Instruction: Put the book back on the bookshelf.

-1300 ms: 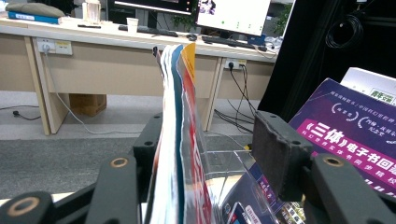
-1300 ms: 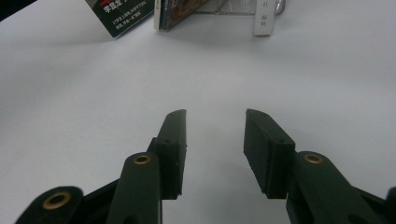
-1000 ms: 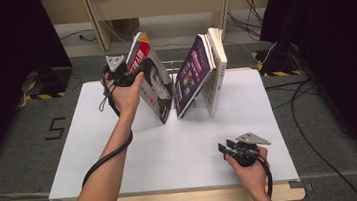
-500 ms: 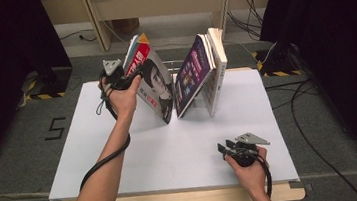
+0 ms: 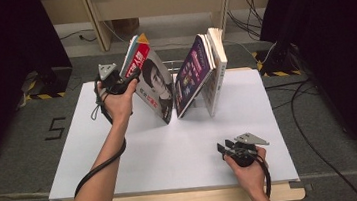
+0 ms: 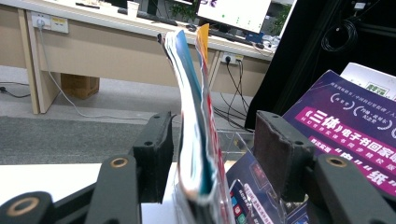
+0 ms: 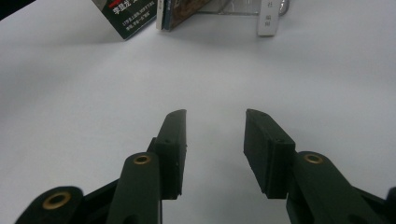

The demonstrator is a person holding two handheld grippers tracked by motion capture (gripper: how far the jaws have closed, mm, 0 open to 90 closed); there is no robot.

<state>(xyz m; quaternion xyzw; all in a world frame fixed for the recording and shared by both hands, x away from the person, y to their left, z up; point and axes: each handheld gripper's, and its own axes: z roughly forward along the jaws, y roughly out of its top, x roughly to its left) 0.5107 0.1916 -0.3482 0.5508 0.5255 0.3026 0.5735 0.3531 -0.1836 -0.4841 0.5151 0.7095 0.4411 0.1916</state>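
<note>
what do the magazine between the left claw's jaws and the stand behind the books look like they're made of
The magazine looks like thin glossy paper: many soft sheets bow sideways at the top, and the printed cover shines. The left claw has its jaws on either side of it, with a gap at one pad. The stand seems to be clear plastic or acrylic, since the floor shows through it.

Each black tool [image 5: 234, 148] has brass-ringed screws, a grey three-cornered plate and black cable.

Near half of the white table [image 5: 172, 156] lies open for passage; at the far middle, leaning magazines [image 5: 152, 80] and purple-covered books [image 5: 199, 73] block the way; bare strips flank them left and right.
</note>
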